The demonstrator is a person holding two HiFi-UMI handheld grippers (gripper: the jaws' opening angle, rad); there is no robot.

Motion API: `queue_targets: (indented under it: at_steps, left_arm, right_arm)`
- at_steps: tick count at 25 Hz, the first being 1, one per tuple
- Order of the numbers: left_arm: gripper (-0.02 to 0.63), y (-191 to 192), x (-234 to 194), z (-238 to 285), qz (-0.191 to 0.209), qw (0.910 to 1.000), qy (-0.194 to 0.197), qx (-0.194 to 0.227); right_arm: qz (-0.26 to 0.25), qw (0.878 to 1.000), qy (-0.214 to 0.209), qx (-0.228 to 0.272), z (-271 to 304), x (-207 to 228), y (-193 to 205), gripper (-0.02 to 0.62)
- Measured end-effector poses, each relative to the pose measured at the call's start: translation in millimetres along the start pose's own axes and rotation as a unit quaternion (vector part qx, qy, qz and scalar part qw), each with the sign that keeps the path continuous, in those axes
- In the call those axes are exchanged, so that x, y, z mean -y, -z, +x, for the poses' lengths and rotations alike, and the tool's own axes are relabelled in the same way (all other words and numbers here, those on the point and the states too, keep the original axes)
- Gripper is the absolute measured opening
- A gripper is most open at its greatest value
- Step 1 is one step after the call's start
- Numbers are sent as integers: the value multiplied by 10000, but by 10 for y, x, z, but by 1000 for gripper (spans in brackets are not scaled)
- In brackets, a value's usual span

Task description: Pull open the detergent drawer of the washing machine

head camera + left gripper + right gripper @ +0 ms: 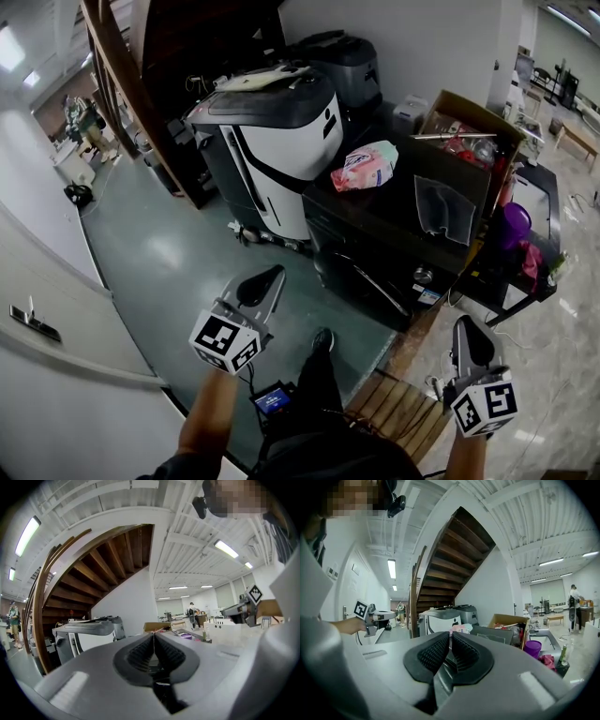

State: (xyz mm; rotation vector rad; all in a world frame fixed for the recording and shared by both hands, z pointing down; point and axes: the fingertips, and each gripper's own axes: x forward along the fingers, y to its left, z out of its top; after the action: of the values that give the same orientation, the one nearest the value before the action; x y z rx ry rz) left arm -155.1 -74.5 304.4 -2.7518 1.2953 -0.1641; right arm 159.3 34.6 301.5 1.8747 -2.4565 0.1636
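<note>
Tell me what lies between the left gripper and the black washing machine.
Only bare green floor, shown in the head view; the left gripper is apart from the washing machine.

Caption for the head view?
Left gripper and right gripper, both shut, short of the dark washing machine; pink packet on top.
</note>
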Motion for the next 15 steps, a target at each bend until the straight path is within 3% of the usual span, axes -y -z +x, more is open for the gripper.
queue_targets:
  at_steps: [15]
  left_arm:
    - [61, 261, -188, 383, -114, 9998, 17, -188]
  right_arm:
    - [57, 9999, 53, -122, 281, 129, 94, 2]
